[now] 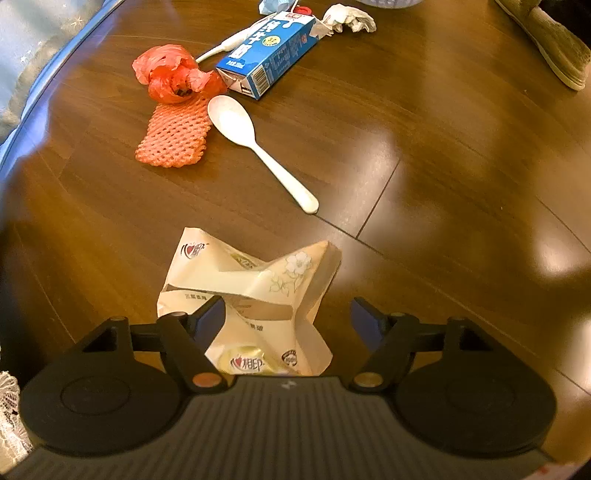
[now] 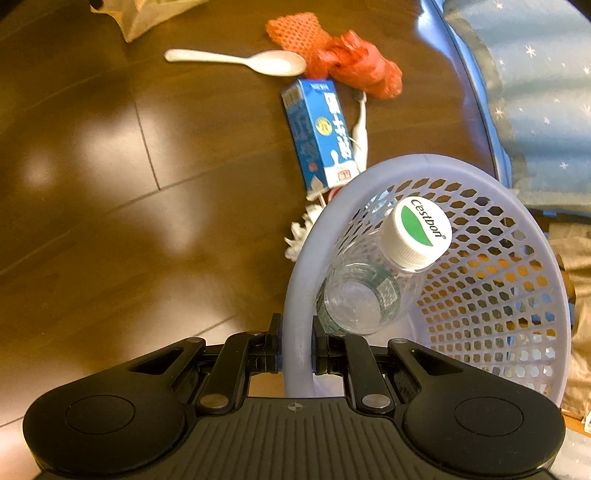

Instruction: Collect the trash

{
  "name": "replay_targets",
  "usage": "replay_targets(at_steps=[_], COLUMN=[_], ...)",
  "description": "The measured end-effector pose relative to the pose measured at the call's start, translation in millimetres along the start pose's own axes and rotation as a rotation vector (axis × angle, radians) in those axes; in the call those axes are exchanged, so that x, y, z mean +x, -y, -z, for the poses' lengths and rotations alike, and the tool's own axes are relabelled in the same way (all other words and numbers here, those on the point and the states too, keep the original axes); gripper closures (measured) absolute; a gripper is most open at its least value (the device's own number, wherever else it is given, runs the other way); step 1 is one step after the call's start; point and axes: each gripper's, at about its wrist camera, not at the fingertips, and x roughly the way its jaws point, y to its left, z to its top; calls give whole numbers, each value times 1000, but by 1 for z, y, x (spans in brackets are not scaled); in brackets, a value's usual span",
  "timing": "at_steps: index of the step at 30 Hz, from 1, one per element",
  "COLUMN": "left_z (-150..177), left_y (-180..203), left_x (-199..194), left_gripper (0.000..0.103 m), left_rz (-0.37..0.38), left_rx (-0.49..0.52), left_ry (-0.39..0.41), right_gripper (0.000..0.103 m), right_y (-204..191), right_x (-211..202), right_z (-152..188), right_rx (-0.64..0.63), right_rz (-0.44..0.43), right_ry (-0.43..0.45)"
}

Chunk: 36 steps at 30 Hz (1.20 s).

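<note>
My left gripper (image 1: 288,317) stands open over a crumpled cream tissue wrapper (image 1: 255,288) that lies on the dark wooden table, between the fingers but not gripped. Beyond it lie a white plastic spoon (image 1: 251,144), an orange foam net (image 1: 173,136), a red plastic bag (image 1: 173,74), a blue milk carton (image 1: 269,51) and crumpled white tissue (image 1: 349,16). My right gripper (image 2: 297,347) is shut on the rim of a lilac mesh basket (image 2: 306,258). Inside the basket lies a clear water bottle (image 2: 373,284) with a white and green cap.
The right wrist view shows the carton (image 2: 321,133), spoon (image 2: 255,61), red bag (image 2: 358,70), foam net (image 2: 295,31) and tissue (image 2: 301,232) left of the basket. A blue starred cloth (image 2: 535,92) lies past the table edge. A beige shoe (image 1: 546,40) sits far right.
</note>
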Motion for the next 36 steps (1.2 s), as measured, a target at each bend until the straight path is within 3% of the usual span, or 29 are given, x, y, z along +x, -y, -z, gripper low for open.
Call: replay_targets(at_steps=[7, 13, 19, 24, 27, 36], left_z=[-7, -9, -9, -8, -7, -15], left_y=[3, 6, 10, 12, 13, 17], left_x=[6, 11, 15, 16, 15, 1], left_gripper=[36, 48, 70, 93, 100, 103], left_rz=[0, -5, -10, 9, 20, 41], left_rx=[-23, -21, 11, 20, 18, 29], left_ry=[4, 0, 3, 10, 13, 48], right_gripper=[94, 94, 94, 94, 94, 94], right_y=[-13, -14, -16, -15, -15, -15], right_x=[-6, -9, -9, -8, -9, -9], right_z=[-13, -21, -21, -21, -21, -19], right_rx=[-27, -35, -45, -40, -41, -36], right_rz=[-8, -12, -10, -10, -11, -11], right_ry=[9, 21, 21, 21, 21, 23])
